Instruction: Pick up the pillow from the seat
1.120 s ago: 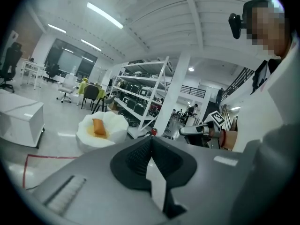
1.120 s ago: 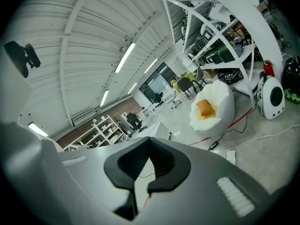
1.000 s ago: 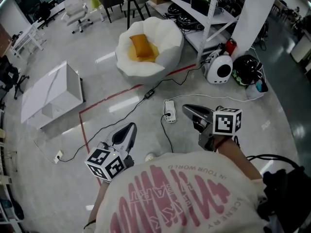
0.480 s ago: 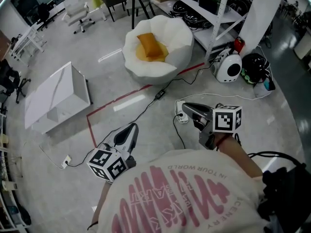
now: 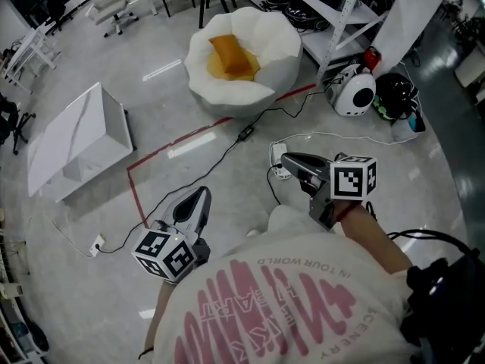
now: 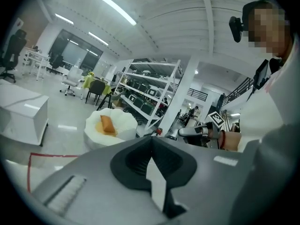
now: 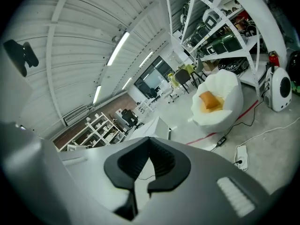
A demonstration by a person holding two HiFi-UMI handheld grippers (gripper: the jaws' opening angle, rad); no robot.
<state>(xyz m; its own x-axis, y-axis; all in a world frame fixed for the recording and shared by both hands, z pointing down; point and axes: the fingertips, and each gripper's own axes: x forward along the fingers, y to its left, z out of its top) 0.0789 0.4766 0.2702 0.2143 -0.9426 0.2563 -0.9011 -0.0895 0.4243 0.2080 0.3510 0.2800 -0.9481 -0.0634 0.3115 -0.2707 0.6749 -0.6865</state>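
An orange pillow (image 5: 230,54) lies in the hollow of a white beanbag seat (image 5: 269,82) at the top of the head view. The pillow (image 6: 107,124) also shows on the seat (image 6: 123,128) in the left gripper view, and the pillow (image 7: 210,100) sits on the seat (image 7: 232,102) in the right gripper view. My left gripper (image 5: 199,196) is low and left, shut and empty, well short of the seat. My right gripper (image 5: 292,160) is to the right, also shut with nothing between its jaws.
A white box-like table (image 5: 76,139) stands at left. Red tape (image 5: 176,144) marks the floor. A black cable (image 5: 258,120) and a white power strip (image 5: 279,163) lie between me and the seat. Metal shelving (image 5: 345,6) and a white helmet-like unit (image 5: 354,95) stand at the right.
The view has shifted forward and the seat with the pillow now sits slightly closer and higher in the head view. Both grippers stay shut and in much the same pose.
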